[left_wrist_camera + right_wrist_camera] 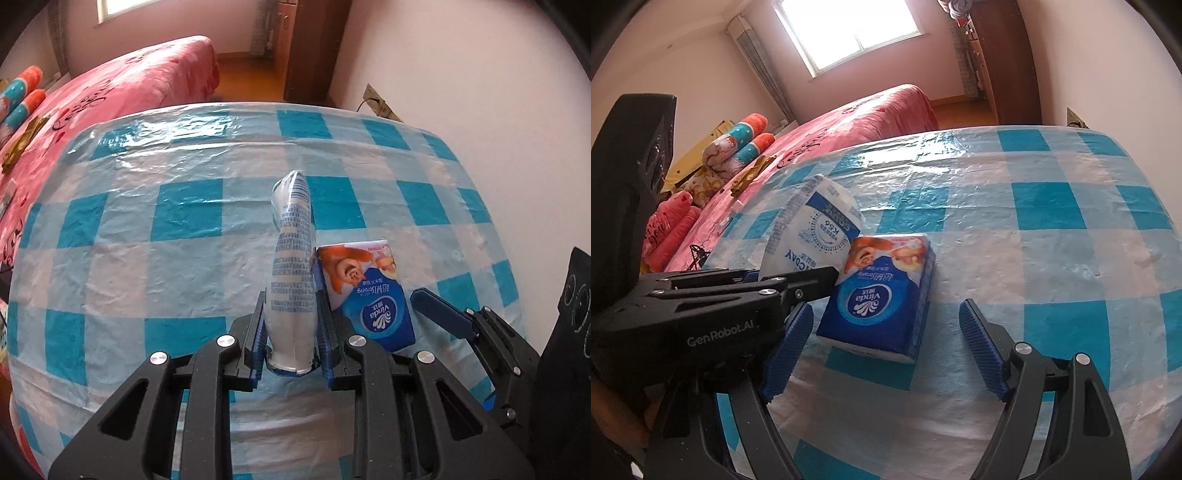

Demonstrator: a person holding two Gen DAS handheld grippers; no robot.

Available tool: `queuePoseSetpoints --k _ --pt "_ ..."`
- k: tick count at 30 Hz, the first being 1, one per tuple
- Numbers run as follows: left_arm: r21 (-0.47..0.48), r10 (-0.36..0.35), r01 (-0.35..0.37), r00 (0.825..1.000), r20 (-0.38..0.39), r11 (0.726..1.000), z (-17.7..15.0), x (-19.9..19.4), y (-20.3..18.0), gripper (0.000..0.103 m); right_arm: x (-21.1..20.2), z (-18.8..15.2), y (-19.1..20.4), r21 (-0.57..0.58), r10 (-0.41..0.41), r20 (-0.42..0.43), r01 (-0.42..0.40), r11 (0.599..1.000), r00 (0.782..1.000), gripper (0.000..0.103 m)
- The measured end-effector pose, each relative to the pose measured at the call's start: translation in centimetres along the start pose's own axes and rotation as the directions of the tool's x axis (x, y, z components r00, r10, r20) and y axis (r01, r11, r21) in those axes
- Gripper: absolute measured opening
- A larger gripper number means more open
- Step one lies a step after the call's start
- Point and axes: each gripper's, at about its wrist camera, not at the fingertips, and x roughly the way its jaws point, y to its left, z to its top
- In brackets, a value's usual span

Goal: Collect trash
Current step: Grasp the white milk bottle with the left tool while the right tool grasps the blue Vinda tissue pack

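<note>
Left gripper [291, 328] clamps white wrapper [291, 258]; right gripper [886, 347] gapes empty.

the room is lit by daylight from a window [855, 31], which is blown out to white in the right wrist view. glare is thrown across the far part of the glossy checked cover on the counter [1052, 229]. only soft shadows are cast. strong fisheye bending and dark vignetted corners are seen at the edges. both pictures are held sharp, without motion blur.
</note>
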Motion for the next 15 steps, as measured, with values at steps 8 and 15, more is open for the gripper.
queuePoseSetpoints --k 8,15 --pt "-0.037 0.011 -0.009 0.999 0.038 0.999 -1.4 -1.6 1.0 0.026 0.0 0.0 0.0 -0.002 -0.011 -0.003 0.011 1.000 1.000 0.065" --pt "-0.056 0.038 -0.034 0.996 0.079 0.998 -3.6 -3.9 2.6 0.026 -0.1 -0.3 0.0 -0.009 0.023 -0.011 -0.023 1.000 1.000 0.052"
